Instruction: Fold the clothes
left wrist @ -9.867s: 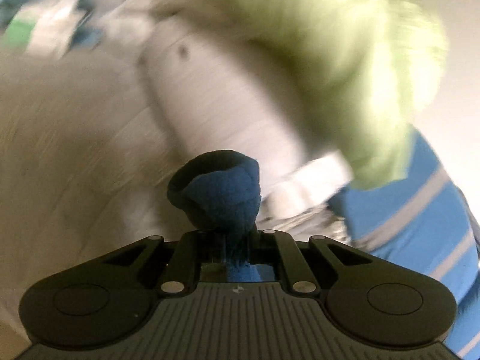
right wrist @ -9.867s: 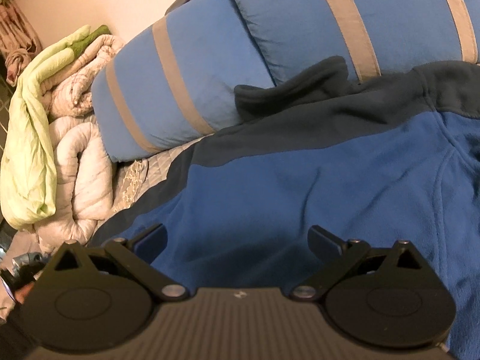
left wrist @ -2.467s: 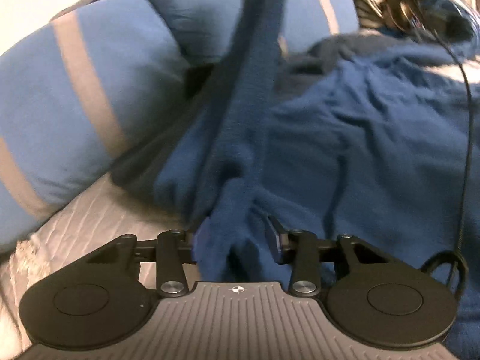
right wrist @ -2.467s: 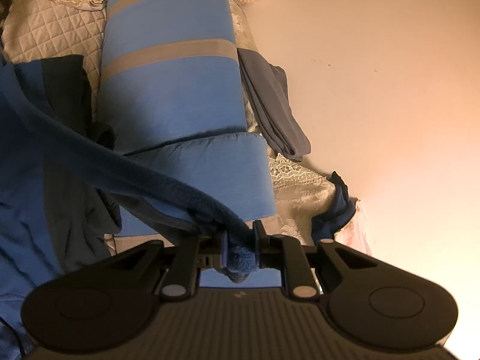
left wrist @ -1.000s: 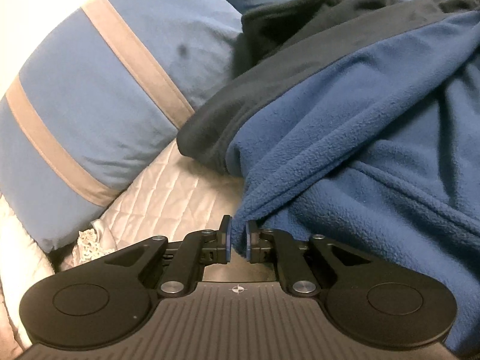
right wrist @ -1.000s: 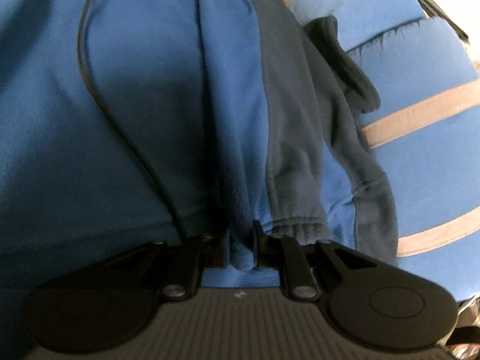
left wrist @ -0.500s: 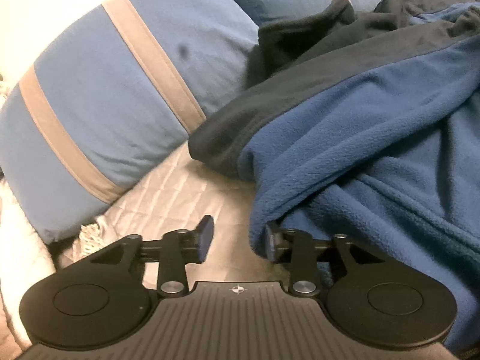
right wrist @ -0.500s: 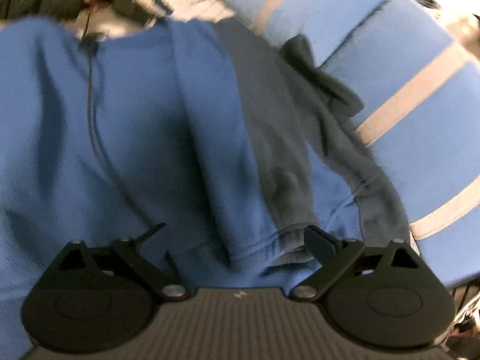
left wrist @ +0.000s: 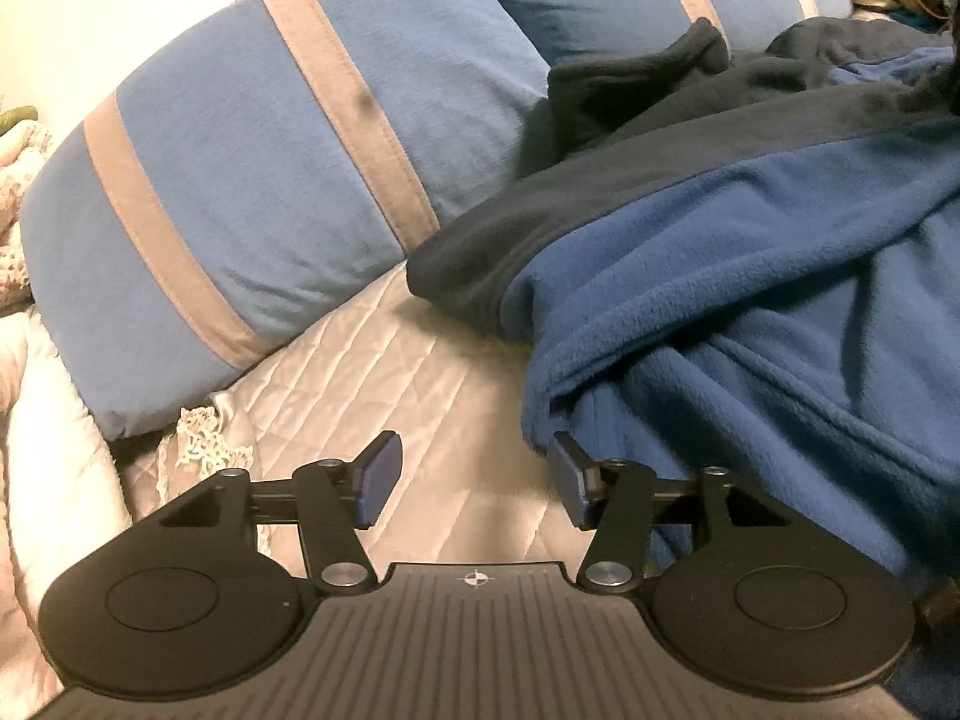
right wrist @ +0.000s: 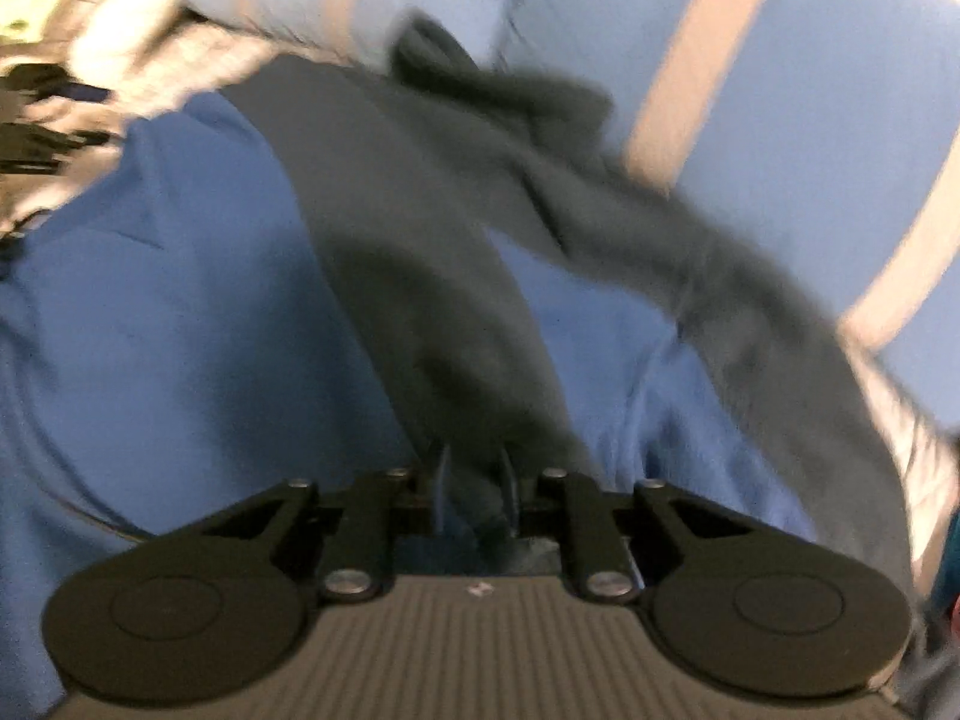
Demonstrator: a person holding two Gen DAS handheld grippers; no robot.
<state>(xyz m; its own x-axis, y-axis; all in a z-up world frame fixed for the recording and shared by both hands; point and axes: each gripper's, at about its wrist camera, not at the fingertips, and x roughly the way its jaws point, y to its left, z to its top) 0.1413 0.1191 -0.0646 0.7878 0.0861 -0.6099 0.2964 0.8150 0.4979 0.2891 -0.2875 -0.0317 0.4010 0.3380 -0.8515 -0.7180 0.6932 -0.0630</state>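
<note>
Left gripper [left wrist: 474, 474]: its fingers are standing spread wide with nothing between them, hovering over bare quilted bedspread. The right-hand pad [left wrist: 570, 477] is sitting just beside the lowest hem corner of the fleece; whether it is touching the cloth cannot be told.

Right gripper [right wrist: 474, 492]: its fingers are drawn close together and are pinching a fold of the dark grey part of the fleece. This view is blurred, so the edge of the fold between the pads is not showing clearly.

Fleece jacket [left wrist: 750, 276]: it is lying on the bed, blue over most of its body, with a dark grey panel and collar [left wrist: 630, 78] running along its upper edge. In the left wrist view it is filling the right half of the picture, creased in broad folds, and its collar is resting against the pillows. In the right wrist view [right wrist: 180, 276] the grey band is running from the gripper up toward the pillows.

Striped pillows [left wrist: 252, 168]: two blue pillows with tan stripes are lying side by side beyond the jacket; the nearer one is sitting on the bedspread, left of the jacket's grey edge.

Quilted bedspread [left wrist: 384, 390]: pale, stitched in diamonds, showing between pillow and jacket, with a lace trim [left wrist: 204, 444] at its left.

Pale bedding [left wrist: 18, 192]: it is bunching at the far left edge.
</note>
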